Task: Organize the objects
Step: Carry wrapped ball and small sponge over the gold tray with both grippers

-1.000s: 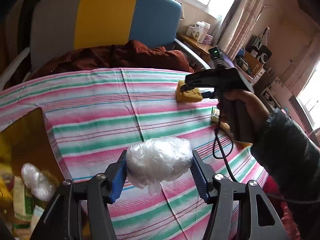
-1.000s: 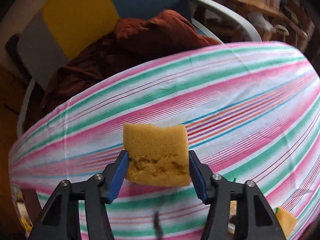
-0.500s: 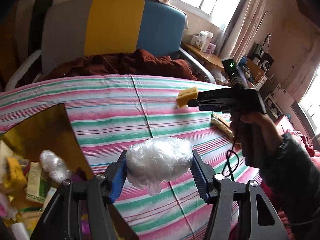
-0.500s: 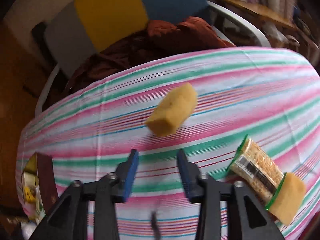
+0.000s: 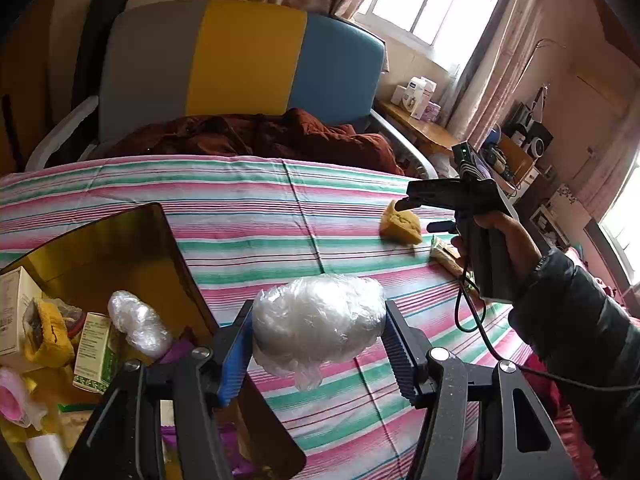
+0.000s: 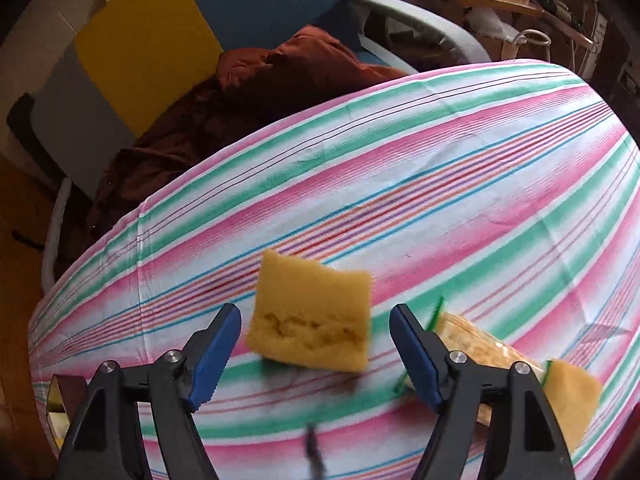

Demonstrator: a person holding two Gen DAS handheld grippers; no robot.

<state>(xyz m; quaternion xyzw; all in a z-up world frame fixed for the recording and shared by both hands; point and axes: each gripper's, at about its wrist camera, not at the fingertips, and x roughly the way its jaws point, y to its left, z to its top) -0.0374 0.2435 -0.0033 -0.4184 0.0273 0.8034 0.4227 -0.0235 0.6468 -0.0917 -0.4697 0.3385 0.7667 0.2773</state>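
Your left gripper (image 5: 318,344) is clamped on a plastic wad (image 5: 316,322), held above the striped cloth (image 5: 248,216) beside the open box (image 5: 120,248). Your right gripper (image 6: 316,356) has just been opening; its jaws stand apart, pads clear of the sponge (image 6: 310,316) between them. The sponge looks blurred, perhaps resting on the cloth. A packet (image 6: 476,340) lies just right.

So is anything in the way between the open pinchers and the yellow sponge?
No. The sponge lies on the striped cloth right between the right gripper's open jaws, with clear gaps on both sides.
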